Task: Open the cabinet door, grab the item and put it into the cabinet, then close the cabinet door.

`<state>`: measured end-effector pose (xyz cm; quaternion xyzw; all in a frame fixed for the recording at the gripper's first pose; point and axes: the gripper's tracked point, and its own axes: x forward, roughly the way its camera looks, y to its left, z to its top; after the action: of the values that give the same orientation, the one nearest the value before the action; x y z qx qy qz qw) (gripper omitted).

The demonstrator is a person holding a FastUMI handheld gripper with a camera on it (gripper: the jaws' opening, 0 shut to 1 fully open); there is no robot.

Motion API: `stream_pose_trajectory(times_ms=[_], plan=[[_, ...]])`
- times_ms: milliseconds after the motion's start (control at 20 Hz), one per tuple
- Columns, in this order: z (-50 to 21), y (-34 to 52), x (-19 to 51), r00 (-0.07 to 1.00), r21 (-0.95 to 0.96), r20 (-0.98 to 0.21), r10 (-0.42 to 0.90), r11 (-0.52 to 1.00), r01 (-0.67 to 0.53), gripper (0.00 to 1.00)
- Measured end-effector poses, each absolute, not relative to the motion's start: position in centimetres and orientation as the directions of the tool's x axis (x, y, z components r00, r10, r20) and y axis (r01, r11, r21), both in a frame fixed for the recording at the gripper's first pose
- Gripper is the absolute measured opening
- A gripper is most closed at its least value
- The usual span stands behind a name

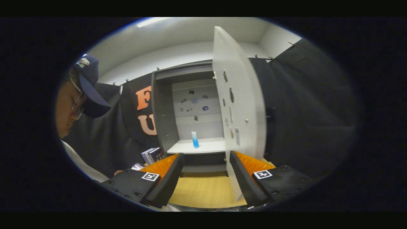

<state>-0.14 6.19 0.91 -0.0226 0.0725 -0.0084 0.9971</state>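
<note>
We judge the task mostly done: the blue tube [195,139] stands on the cabinet [162,108] shelf near its front edge, our hand-held gripper [205,183] is spread and empty, and only the open door [238,95] needs closing.

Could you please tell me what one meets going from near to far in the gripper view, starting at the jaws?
Open gripper, jaws apart and holding nothing → wooden tabletop → cabinet shelf with the blue tube standing on it → cabinet back wall.
</note>
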Motion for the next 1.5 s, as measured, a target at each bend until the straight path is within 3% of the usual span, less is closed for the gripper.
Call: stream_pose_trajectory(times_ms=[250,500,1000,1500], plan=[[3.7,-1.6,-2.3,0.97,-0.075,-0.08,-0.231,0.972,0.225,0.96],[6.4,-10.3,-1.3,0.881,-0.176,0.028,-0.472,0.865,0.469,0.96],[5.3,-9.7,5.5,0.925,-0.133,-0.039,-0.377,0.92,0.369,0.95],[4.9,-8.7,5.3,0.894,-0.184,-0.025,-0.447,0.881,0.435,0.91]])
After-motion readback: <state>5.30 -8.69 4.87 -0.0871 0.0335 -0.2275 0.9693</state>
